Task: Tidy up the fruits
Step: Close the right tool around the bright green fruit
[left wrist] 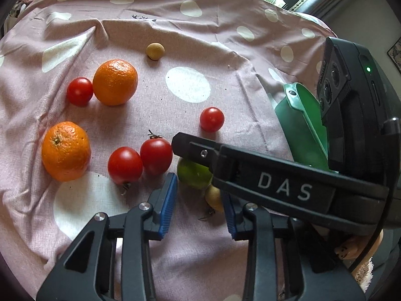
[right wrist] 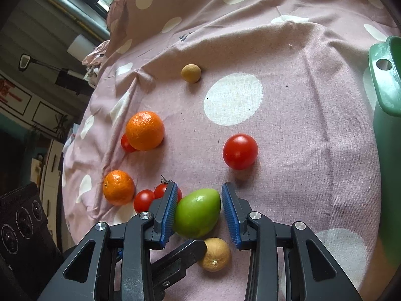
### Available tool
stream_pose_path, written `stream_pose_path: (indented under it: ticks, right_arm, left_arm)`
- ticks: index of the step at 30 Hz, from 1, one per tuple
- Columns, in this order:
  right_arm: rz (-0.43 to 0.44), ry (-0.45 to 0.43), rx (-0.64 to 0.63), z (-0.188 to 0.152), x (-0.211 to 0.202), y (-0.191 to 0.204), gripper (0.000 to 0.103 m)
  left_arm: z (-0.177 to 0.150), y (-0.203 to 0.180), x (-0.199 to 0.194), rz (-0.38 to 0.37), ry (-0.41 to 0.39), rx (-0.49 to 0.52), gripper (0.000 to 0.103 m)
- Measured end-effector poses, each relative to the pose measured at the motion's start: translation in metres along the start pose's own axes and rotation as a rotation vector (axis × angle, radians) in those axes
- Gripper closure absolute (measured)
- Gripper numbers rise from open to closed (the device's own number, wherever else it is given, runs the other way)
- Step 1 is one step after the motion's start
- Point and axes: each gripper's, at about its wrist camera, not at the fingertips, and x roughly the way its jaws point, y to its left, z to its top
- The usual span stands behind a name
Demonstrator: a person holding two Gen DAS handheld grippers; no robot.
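Observation:
Fruits lie on a pink dotted cloth [left wrist: 225, 80]. My right gripper [right wrist: 199, 212] is open with its blue pads on either side of a green fruit [right wrist: 198, 212]; the left pad touches it, the right pad stands a little apart. In the left wrist view the right gripper's black finger [left wrist: 250, 173] crosses over that green fruit [left wrist: 193, 173]. My left gripper [left wrist: 200, 205] is open and empty just in front of it. A small tan fruit [right wrist: 215, 254] lies below the green one. Two oranges [left wrist: 115, 82] [left wrist: 65, 150] and several red tomatoes [left wrist: 211, 119] lie around.
A green plastic basin [right wrist: 386, 90] stands at the right edge, also in the left wrist view [left wrist: 300, 125]. A small tan round fruit [left wrist: 155, 51] lies farther back. The cloth is wrinkled and drops off at the left, where room furniture shows.

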Motion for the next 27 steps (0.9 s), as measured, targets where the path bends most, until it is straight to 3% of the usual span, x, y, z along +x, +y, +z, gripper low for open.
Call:
stream_pose_path:
  ticks: [13,27]
  right_arm:
    - [0.01,-0.024,0.003,-0.004,-0.007,0.003,0.067]
    - [0.015,-0.183,-0.035,-0.008,-0.059,0.021,0.067]
  left_arm:
    - [0.0,-0.008,-0.01,0.033,-0.033,0.051,0.073]
    - [0.005,-0.042,-0.049,0.034,-0.144,0.149,0.073]
